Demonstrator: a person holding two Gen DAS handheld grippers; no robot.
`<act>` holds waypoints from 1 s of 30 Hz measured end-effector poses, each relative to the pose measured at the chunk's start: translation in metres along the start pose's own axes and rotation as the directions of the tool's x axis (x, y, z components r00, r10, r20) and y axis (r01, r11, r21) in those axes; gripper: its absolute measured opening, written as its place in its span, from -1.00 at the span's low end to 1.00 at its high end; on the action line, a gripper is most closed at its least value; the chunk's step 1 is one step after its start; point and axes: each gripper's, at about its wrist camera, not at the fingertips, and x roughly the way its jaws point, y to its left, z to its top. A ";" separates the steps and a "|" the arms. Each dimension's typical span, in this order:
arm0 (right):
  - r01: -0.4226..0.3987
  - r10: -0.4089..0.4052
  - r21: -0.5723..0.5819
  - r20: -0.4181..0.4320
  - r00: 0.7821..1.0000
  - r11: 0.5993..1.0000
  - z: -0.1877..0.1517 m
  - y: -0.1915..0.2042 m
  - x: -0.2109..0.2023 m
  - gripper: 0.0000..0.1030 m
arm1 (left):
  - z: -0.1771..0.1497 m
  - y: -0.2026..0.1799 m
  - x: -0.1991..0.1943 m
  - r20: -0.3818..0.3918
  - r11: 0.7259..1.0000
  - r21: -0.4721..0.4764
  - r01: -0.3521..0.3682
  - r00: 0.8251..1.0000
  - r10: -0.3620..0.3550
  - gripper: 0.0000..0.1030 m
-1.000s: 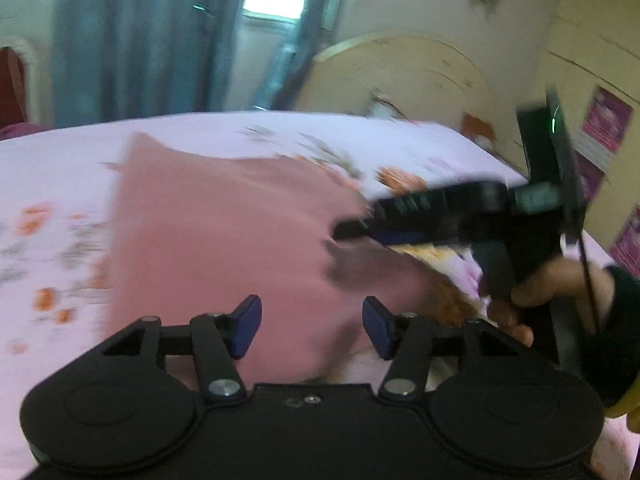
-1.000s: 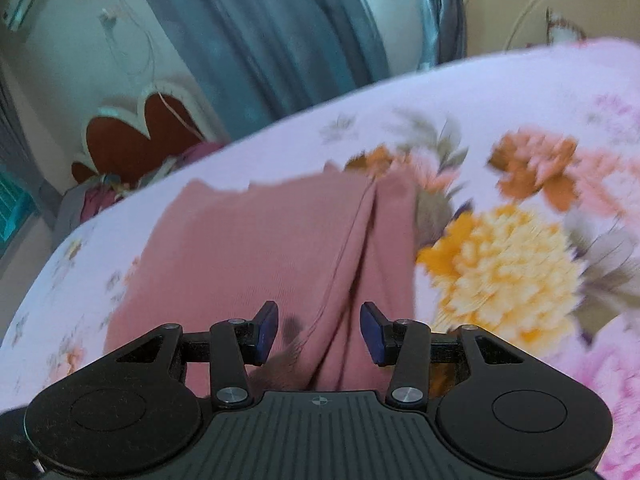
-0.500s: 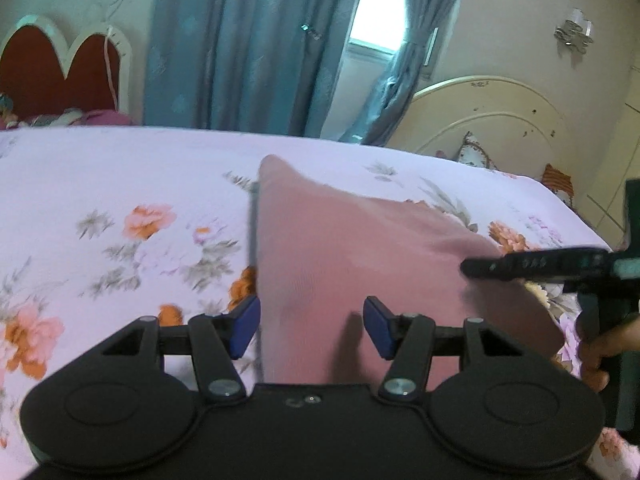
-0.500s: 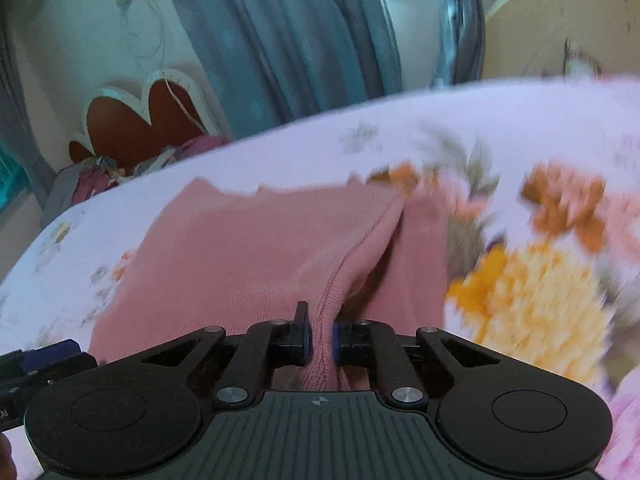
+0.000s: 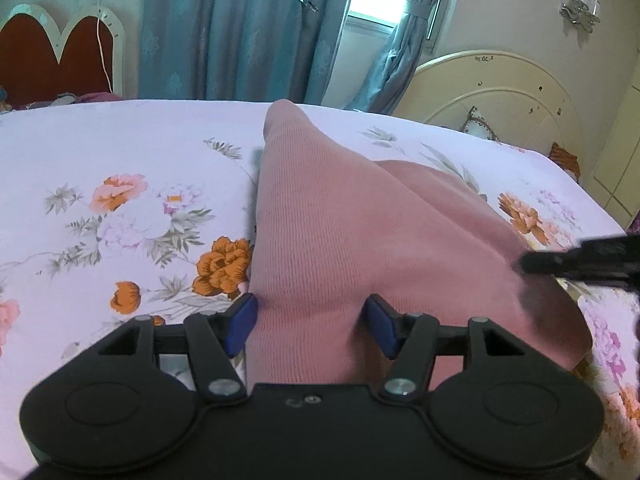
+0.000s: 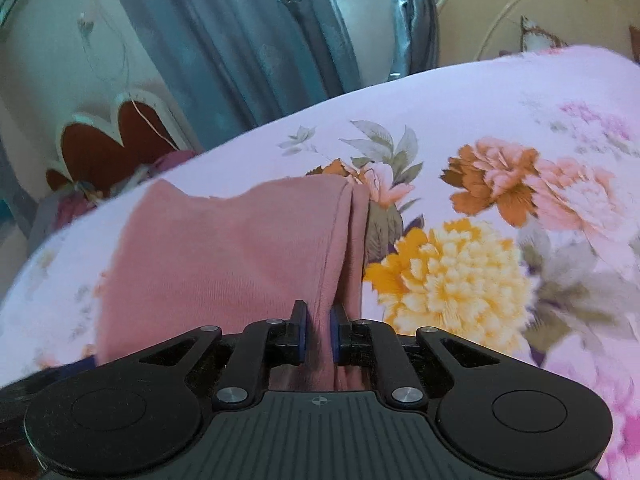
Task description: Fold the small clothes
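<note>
— right gripper (image 6: 318, 330): clamped on a raised fold of the pink knit garment (image 6: 224, 256), blue pads (image 6: 301, 334) pressed narrow with only the pinched cloth between.

— and left gripper (image 5: 308, 322)?

— spread wide, one blue fingertip (image 5: 242, 320) on each side of a ridge of the same garment (image 5: 344, 240); straddling it, not squeezing. cannot tell whether the tips touch the cloth.

— whereabouts of the garment?

— lying on the floral bedsheet (image 5: 120, 208), about mid-bed, reaching back toward the far edge near the teal curtains (image 5: 240, 28). bunched into a long hump running away from the left wrist camera, with a flatter flap spilling toward the right edge of the bed.

— seen from the right wrist?

— spread flat to the left, doubled into two narrow pleats at its right border, just beside a yellow flower print (image 6: 452, 280) and an orange one (image 6: 496, 184).

— anything else in view?

— dark tip of the right gripper (image 5: 580, 262) entering at the right of the left wrist view, meeting the garment's right side. cream headboard (image 5: 500, 92) beyond the far right corner of the bed, red heart-shaped chair back (image 5: 52, 60) beyond the far left corner, wall lamp (image 5: 580, 8) high on the right.
</note>
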 end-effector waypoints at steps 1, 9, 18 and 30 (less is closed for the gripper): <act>0.001 -0.001 -0.002 -0.005 1.000 1.000 -0.004 -0.001 -0.007 -0.81 | 0.000 0.000 0.000 -0.002 1.000 -0.003 0.001 1.000 -0.001 0.16; 0.068 -0.069 -0.015 -0.010 0.998 0.998 -0.022 -0.002 -0.030 -0.68 | -0.001 0.001 0.000 -0.024 1.000 -0.002 0.002 1.000 -0.002 0.16; 0.059 -0.056 -0.036 0.081 0.995 0.998 0.028 -0.001 -0.023 0.05 | 0.030 0.005 -0.010 0.010 0.997 -0.064 0.048 0.999 -0.048 0.12; 0.073 -0.073 -0.042 0.012 0.997 0.996 0.072 -0.007 0.081 -0.02 | 0.074 0.020 0.053 0.009 0.992 -0.124 0.021 1.000 -0.020 0.15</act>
